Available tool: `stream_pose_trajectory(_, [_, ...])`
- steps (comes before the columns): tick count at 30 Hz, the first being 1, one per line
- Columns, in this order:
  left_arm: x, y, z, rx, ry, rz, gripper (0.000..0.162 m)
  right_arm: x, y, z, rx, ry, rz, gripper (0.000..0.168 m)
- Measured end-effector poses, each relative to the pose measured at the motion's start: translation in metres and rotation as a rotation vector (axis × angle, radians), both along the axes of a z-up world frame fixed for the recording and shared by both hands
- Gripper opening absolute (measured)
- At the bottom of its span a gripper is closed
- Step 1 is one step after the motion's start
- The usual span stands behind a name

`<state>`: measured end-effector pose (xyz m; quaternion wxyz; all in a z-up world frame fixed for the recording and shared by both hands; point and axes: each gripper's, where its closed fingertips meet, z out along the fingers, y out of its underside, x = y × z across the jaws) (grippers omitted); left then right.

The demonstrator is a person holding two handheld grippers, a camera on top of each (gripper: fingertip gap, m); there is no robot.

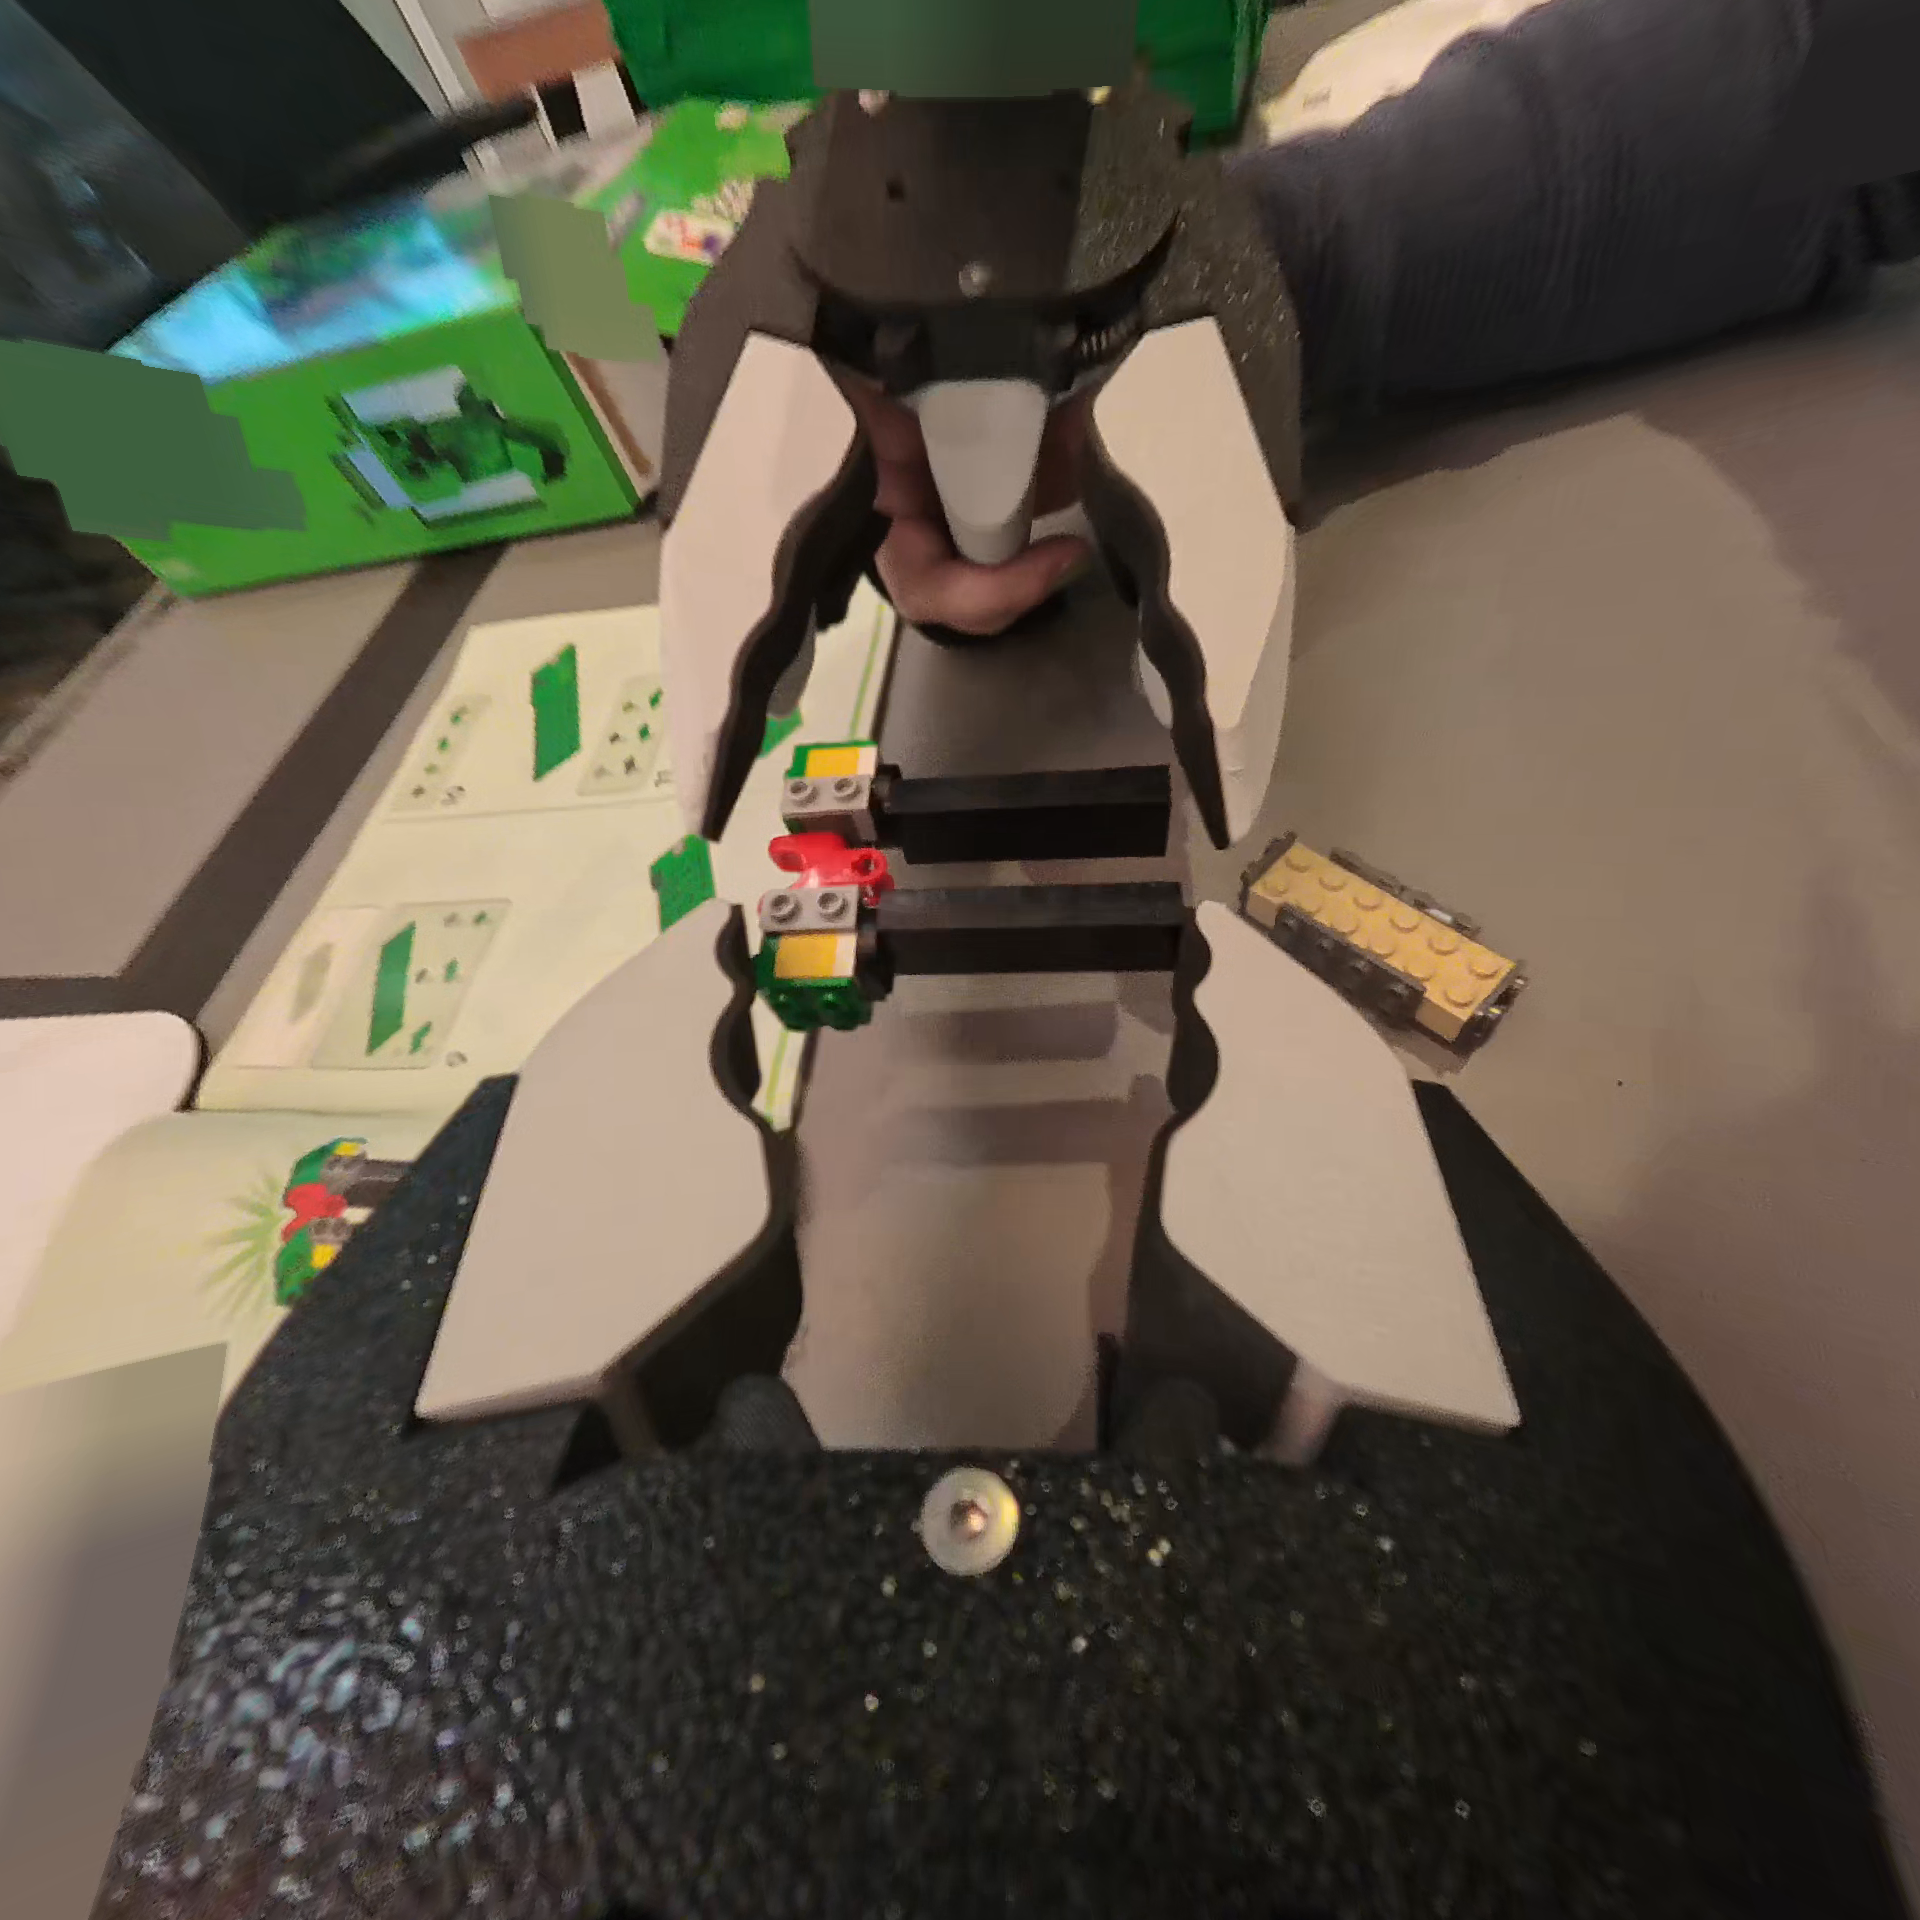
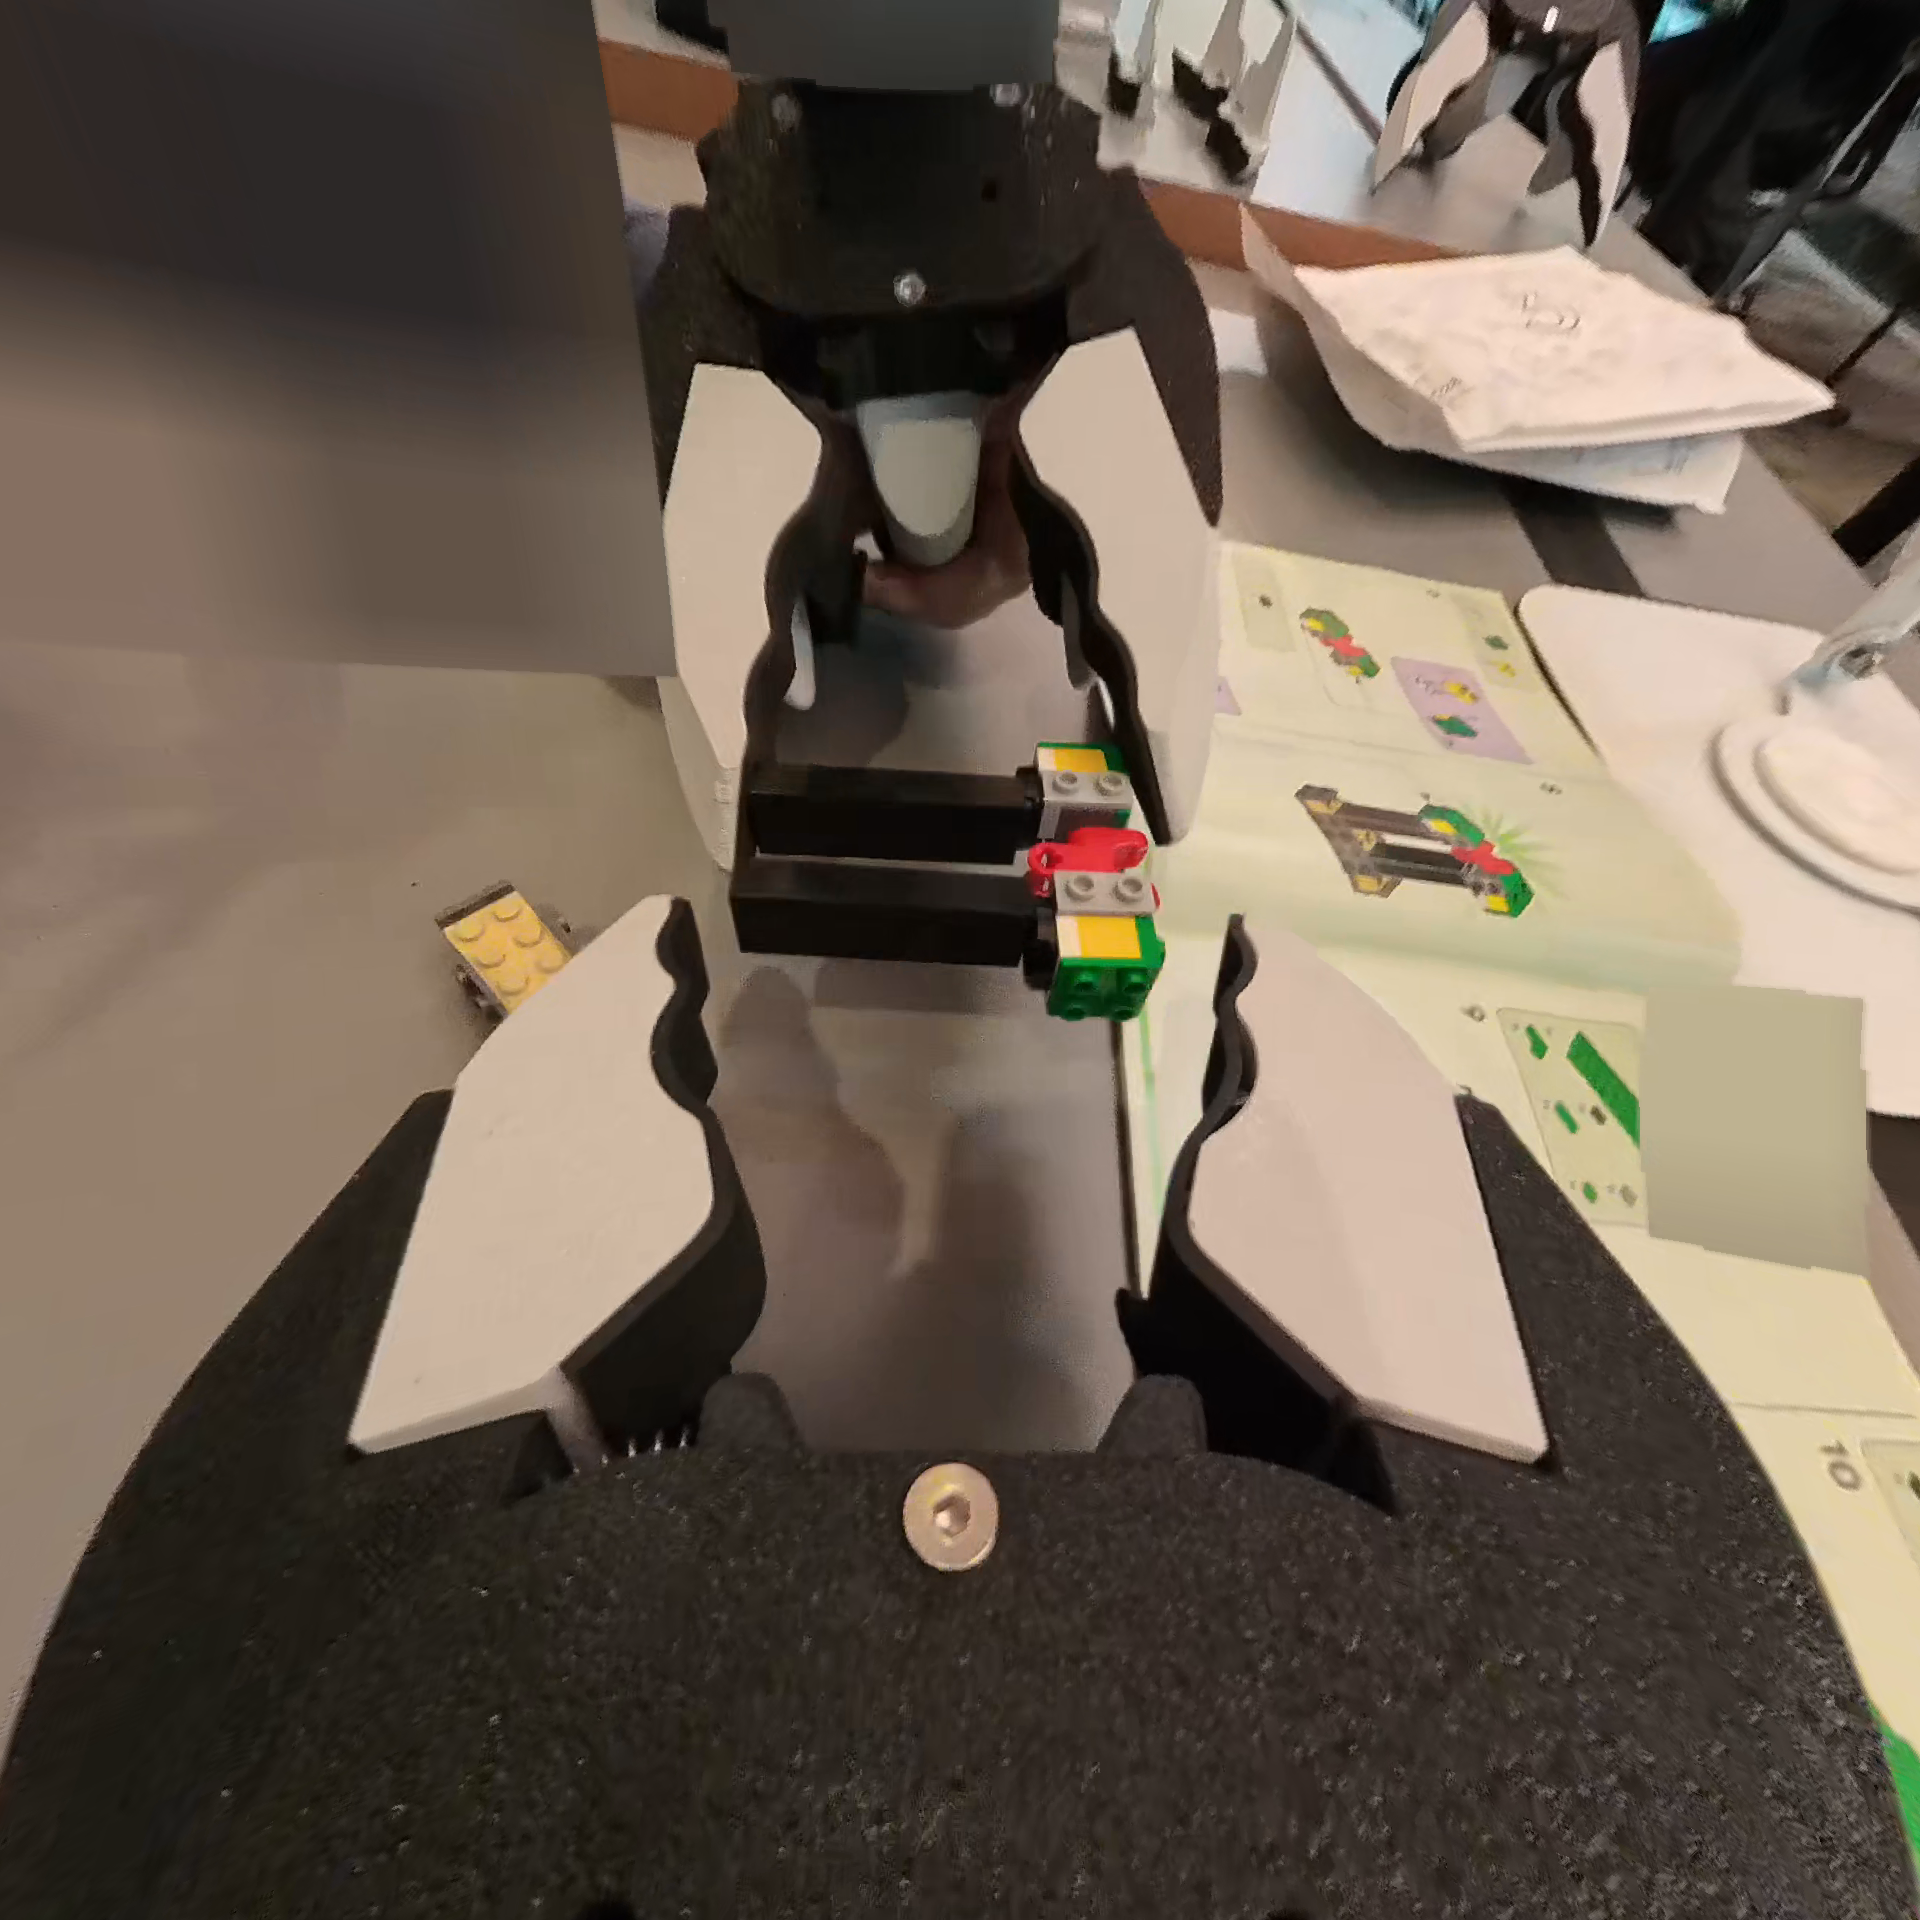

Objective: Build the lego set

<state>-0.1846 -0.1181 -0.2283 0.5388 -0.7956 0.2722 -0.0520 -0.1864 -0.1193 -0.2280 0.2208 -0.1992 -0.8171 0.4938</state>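
Note:
A lego assembly (image 1: 1029,930) has two parallel black beams, each ending in grey, yellow and green bricks, joined by a red connector (image 1: 826,857). My left gripper (image 1: 956,914) spans it lengthwise, a fingertip at each end, and holds it just above the grey table. My right gripper (image 2: 956,925) faces it from the other side, open, its fingertips (image 2: 1236,945) a little clear of the assembly (image 2: 883,904). The right gripper also shows in the left wrist view (image 1: 966,831), and the left gripper in the right wrist view (image 2: 940,821).
A tan brick block (image 1: 1382,956) lies on the table beside the grippers, also in the right wrist view (image 2: 509,951). An open instruction booklet (image 2: 1403,831) lies under the assembly's coloured end. A green box (image 1: 416,447), a white paper bag (image 2: 1538,353) and a sleeve (image 1: 1558,208) are farther off. Both grippers' tips are close together, under 4 cm apart. The tan brick block (image 1: 1382,956) is about 4 cm from both grippers' fingertips. It turns up in the right wrist view (image 2: 552,945) as well.

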Motion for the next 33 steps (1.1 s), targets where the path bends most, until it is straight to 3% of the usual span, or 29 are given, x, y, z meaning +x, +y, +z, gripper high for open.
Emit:
stream_pose_trajectory(5, [-0.0015, -0.0003, 0.0043, 0.089, 0.011, 0.000, 0.077, 0.0021, -0.0038, 0.0041, -0.032, 0.054, 0.021, 0.093])
stream_pose_trajectory(33, [0.0064, -0.0003, 0.0033, 0.137, 0.064, -0.037, 0.077, 0.0029, -0.0069, -0.0042, 0.066, 0.112, 0.021, 0.081])
